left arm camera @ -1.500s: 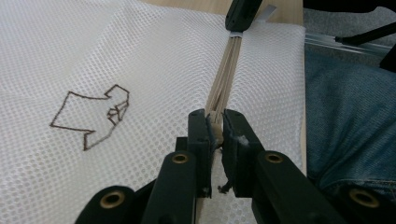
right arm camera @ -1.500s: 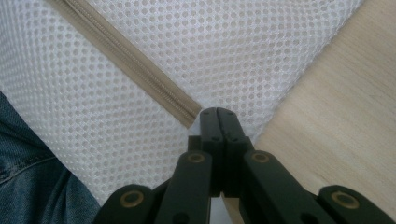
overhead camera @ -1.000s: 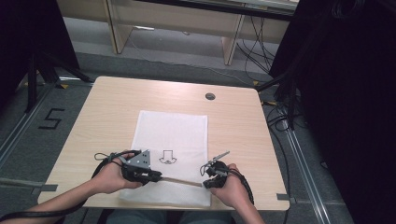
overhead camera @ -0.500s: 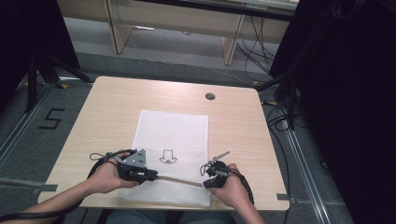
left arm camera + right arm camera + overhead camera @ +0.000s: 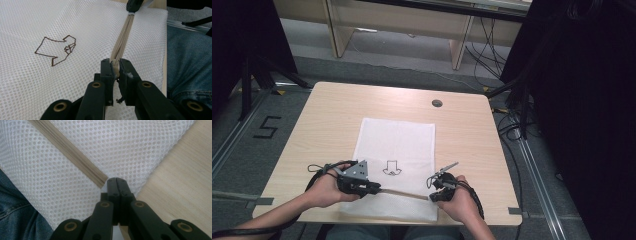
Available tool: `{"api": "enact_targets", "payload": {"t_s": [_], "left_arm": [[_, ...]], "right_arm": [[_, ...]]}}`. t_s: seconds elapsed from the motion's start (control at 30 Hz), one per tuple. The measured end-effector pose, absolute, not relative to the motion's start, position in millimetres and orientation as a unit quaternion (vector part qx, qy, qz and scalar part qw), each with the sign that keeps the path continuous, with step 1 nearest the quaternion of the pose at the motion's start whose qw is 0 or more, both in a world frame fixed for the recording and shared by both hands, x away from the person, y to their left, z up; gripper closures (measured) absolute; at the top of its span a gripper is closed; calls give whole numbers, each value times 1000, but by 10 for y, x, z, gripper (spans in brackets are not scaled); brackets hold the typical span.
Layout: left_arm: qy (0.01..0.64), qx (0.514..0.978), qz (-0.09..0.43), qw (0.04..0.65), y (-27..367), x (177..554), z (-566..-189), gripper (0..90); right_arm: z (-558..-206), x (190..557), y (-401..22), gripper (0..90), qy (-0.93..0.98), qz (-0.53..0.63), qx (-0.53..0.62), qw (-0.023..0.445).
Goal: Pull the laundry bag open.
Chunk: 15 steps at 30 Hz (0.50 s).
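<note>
A white mesh bag (image 5: 397, 140) lies flat on the wooden table (image 5: 332, 110), with a brown arrow outline (image 5: 390, 168) drawn on it. A beige zipper (image 5: 404, 193) runs across its near end. My left gripper (image 5: 376, 189) is shut on the zipper's left end; in the left gripper view the jaws (image 5: 115, 63) pinch the beige zipper (image 5: 123, 37), which is bunched into folds. My right gripper (image 5: 431, 196) is shut on the zipper's right end; in the right gripper view its closed tips (image 5: 116, 180) sit where the zipper (image 5: 72, 152) stops near the bag's corner.
A round grommet hole (image 5: 437, 103) sits at the table's far side. Bare wood lies right of the bag (image 5: 180, 182). The person's jeans (image 5: 190, 57) are at the near edge. Cables and desk legs stand on the floor beyond the table.
</note>
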<state>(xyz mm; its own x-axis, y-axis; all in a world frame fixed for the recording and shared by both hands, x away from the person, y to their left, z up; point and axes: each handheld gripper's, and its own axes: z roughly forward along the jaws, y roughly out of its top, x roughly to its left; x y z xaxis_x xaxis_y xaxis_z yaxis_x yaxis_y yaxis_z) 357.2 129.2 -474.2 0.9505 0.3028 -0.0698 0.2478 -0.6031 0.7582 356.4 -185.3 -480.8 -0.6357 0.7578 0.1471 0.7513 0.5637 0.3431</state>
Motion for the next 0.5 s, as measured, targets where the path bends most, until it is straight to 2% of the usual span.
{"api": "enact_targets", "payload": {"t_s": [0.5], "left_arm": [[155,894,32,419,1312,3576,-4731,818]], "right_arm": [[-4808,3564,-1851,900,884,189,428,10]]}}
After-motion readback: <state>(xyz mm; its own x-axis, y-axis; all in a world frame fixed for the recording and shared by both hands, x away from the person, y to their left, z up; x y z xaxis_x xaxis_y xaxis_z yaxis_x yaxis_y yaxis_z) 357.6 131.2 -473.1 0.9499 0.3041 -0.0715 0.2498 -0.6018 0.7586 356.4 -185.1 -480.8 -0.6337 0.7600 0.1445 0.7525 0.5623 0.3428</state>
